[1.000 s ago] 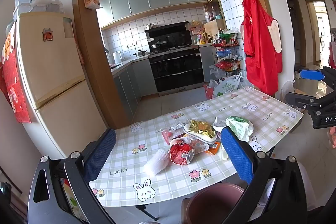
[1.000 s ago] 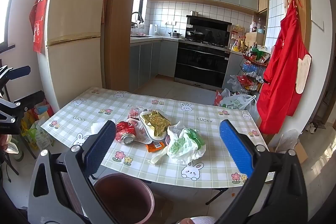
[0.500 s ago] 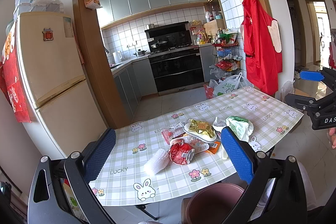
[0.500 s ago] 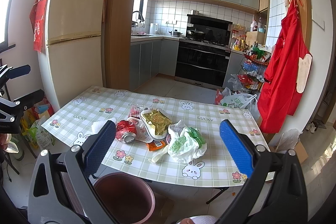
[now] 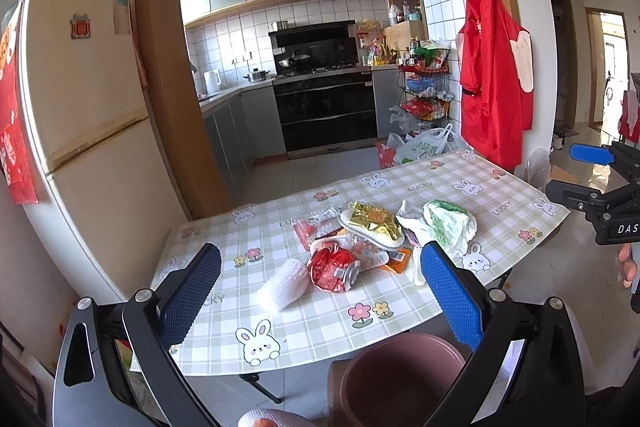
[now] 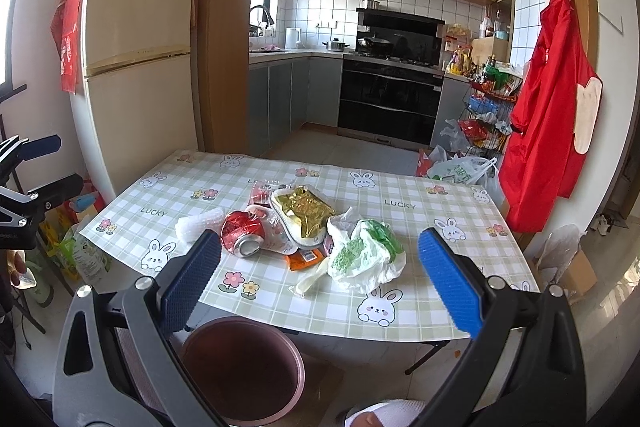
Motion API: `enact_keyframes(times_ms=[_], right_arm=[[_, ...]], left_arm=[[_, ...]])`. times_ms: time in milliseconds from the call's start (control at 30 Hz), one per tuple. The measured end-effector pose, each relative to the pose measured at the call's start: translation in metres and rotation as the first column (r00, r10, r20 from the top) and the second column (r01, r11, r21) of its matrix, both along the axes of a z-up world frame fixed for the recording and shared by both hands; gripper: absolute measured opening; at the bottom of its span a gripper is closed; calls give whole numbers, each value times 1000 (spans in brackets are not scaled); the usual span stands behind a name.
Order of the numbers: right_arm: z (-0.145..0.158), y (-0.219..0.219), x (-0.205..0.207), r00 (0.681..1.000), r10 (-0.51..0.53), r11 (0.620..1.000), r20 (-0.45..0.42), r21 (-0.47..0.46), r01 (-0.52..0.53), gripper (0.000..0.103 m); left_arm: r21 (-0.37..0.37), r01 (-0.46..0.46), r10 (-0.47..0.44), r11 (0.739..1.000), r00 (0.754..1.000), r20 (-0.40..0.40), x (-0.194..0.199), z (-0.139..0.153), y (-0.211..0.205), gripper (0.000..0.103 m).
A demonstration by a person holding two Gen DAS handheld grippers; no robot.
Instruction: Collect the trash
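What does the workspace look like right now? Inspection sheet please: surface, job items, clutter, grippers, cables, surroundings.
Surface: table with green checked bunny cloth.
Job's things: crushed red can, gold foil tray, green-white plastic bag, orange wrapper, white foam wrap piled mid-table; brown bin on the floor at the near edge.
Clutter: nothing seen apart from the trash.
Grippers: left gripper and right gripper held short of the table, jaws wide apart, holding nothing.
Cables: nothing seen.
Surroundings: fridge, oven, red apron on the wall.
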State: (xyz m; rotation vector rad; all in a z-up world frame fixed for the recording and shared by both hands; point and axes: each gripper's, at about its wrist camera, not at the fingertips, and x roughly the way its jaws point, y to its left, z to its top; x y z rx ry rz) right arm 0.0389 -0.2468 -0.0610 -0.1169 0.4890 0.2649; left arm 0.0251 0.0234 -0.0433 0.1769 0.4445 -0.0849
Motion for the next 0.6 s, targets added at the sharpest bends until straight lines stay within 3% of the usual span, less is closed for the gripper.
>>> enact_keyframes(times_ms=[267,500,600], right_arm=[[-50,-4,31,995,-13,998,-102,62,19,97],[-92,-6,63,983,-47,996,-179,68,60,97],[-110,-8,76,974,-44,995,-221,80,63,97]], left_arm=[[-61,-88,82,994,992,-94,26,-56,41,98],[-137,-88,61,987,979,-193,57,-102,67,98],[-106,-96,71,990,973,-218,71,-122,66,98]])
